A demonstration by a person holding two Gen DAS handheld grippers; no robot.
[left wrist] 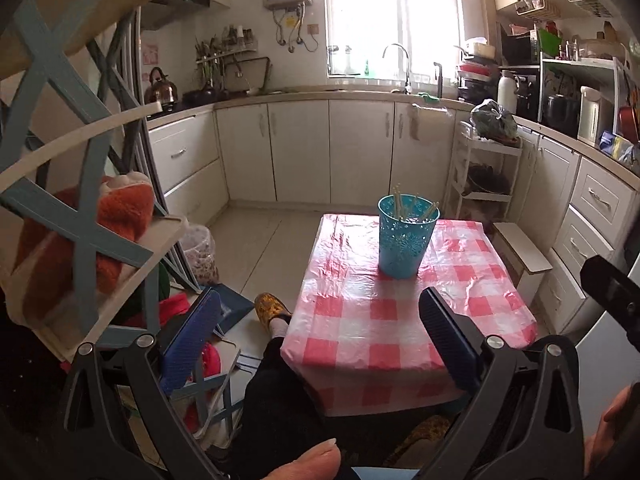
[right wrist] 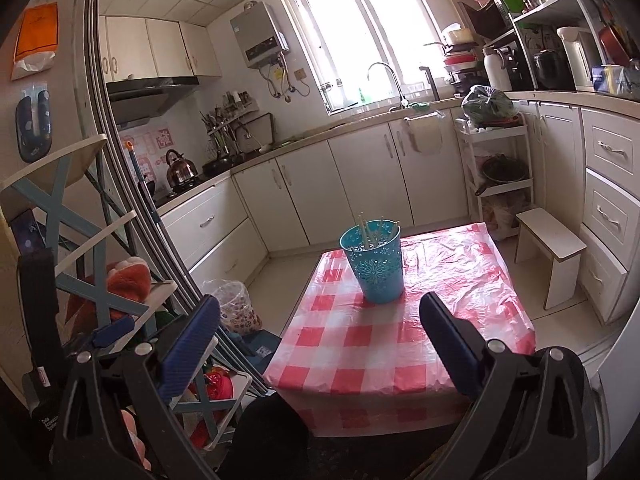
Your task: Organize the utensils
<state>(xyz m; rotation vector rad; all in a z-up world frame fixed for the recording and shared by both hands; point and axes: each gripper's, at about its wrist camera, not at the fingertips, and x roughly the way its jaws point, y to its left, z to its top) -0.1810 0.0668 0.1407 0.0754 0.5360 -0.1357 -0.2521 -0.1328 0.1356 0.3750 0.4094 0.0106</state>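
Note:
A blue perforated cup [left wrist: 407, 236] stands upright on the far part of a low table with a red-and-white checked cloth [left wrist: 360, 320]. Several pale chopsticks [left wrist: 400, 202] stick out of it. The cup also shows in the right wrist view [right wrist: 374, 260], with the chopsticks [right wrist: 366, 230] inside, on the table [right wrist: 360, 340]. My left gripper [left wrist: 320, 320] is open and empty, held back from the table's near edge. My right gripper [right wrist: 320, 320] is open and empty, also short of the cup. No loose utensils show on the cloth.
A blue-and-cream shelf rack [left wrist: 80, 200] with an orange plush toy [left wrist: 88, 236] stands close on the left. A person's leg and slipper [left wrist: 272, 312] are beside the table. A small white stool [right wrist: 552, 252] and a white trolley [right wrist: 496, 172] stand right. Kitchen cabinets [left wrist: 300, 148] line the back.

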